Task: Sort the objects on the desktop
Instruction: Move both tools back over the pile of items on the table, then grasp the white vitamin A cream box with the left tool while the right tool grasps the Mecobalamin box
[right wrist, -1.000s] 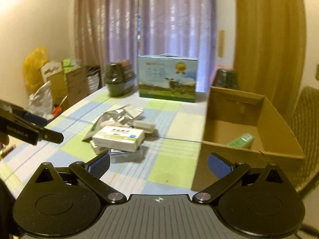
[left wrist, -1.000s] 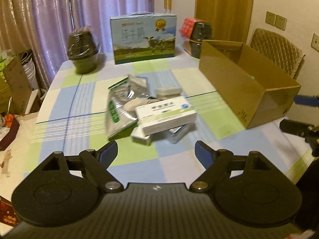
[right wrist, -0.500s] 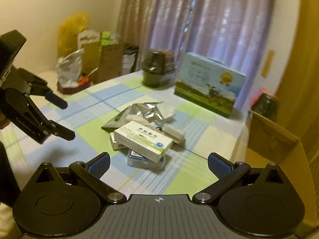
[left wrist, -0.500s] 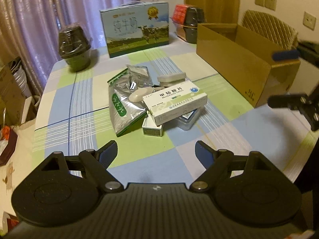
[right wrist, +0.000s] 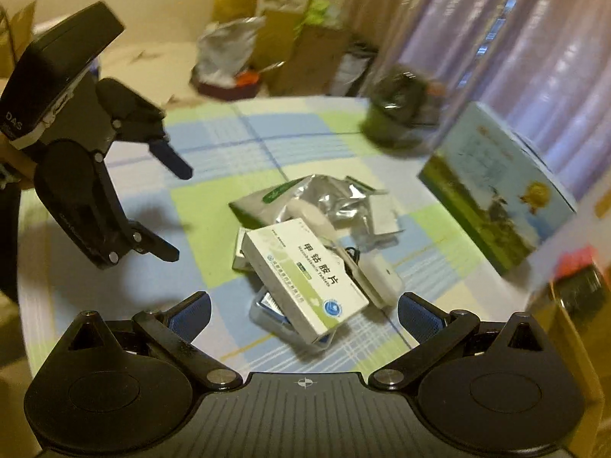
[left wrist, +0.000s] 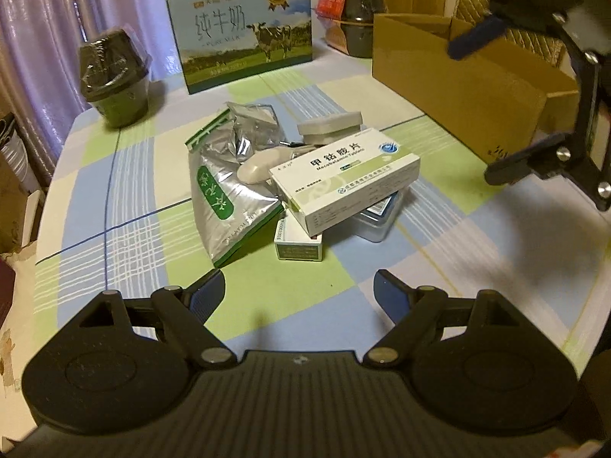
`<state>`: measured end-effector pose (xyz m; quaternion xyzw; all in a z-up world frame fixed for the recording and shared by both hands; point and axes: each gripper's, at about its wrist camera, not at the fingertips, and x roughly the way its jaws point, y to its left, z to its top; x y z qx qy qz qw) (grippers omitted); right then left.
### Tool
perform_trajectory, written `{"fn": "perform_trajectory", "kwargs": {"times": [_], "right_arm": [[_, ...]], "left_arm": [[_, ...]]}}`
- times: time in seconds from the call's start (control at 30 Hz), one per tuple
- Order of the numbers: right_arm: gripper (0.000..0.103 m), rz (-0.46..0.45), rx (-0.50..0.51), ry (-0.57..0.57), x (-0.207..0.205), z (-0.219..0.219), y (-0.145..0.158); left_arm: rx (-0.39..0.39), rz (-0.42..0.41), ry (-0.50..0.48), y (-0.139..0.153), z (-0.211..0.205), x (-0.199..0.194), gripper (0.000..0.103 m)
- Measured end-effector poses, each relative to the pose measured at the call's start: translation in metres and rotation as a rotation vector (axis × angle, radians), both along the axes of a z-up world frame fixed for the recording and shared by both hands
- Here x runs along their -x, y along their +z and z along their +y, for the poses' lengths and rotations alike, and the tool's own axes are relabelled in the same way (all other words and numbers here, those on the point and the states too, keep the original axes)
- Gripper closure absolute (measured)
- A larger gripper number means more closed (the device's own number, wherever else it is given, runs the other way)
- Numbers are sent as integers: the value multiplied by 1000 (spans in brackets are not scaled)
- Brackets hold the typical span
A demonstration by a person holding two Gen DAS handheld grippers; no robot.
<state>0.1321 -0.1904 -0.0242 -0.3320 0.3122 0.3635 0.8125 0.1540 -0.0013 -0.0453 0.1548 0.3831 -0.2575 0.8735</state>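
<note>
A pile of small items lies mid-table. On top is a white and green medicine box (left wrist: 345,177) (right wrist: 305,280), resting on a clear plastic case (left wrist: 376,219) and a small green-edged box (left wrist: 298,242). Beside them lie a silver foil pouch (left wrist: 223,194) (right wrist: 305,198), a pale oval object (left wrist: 261,166) and a grey flat case (left wrist: 330,126). My left gripper (left wrist: 299,292) (right wrist: 173,212) is open, just short of the pile. My right gripper (right wrist: 304,311) (left wrist: 481,110) is open too, hovering over the medicine box from the box side.
An open cardboard box (left wrist: 466,76) stands at the right of the checked tablecloth (left wrist: 133,198). At the back stand a milk carton case (left wrist: 244,26) (right wrist: 496,194), a wrapped dark pot (left wrist: 114,76) and more wrapped pots (left wrist: 355,19). Bags and cartons clutter the floor beyond the left edge.
Both grippers have closed in on the pile. The right one swung left from the cardboard box and dipped down over the medicine box; both stayed open.
</note>
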Motion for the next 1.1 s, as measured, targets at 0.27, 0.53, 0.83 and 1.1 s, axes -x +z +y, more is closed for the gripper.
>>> {"fn": "perform_trajectory", "kwargs": {"times": [0.27, 0.53, 0.83, 1.1], "right_arm": [[3, 119, 149, 120, -53, 22, -25], [20, 198, 240, 206, -90, 42, -51], [26, 285, 242, 202, -119, 51, -65], [26, 314, 220, 187, -129, 53, -66]], "left_arm": [[11, 23, -17, -25, -9, -27, 26], [44, 53, -9, -40, -10, -49, 33], [84, 85, -13, -49, -15, -61, 50], [82, 75, -14, -51, -18, -64, 61]]}}
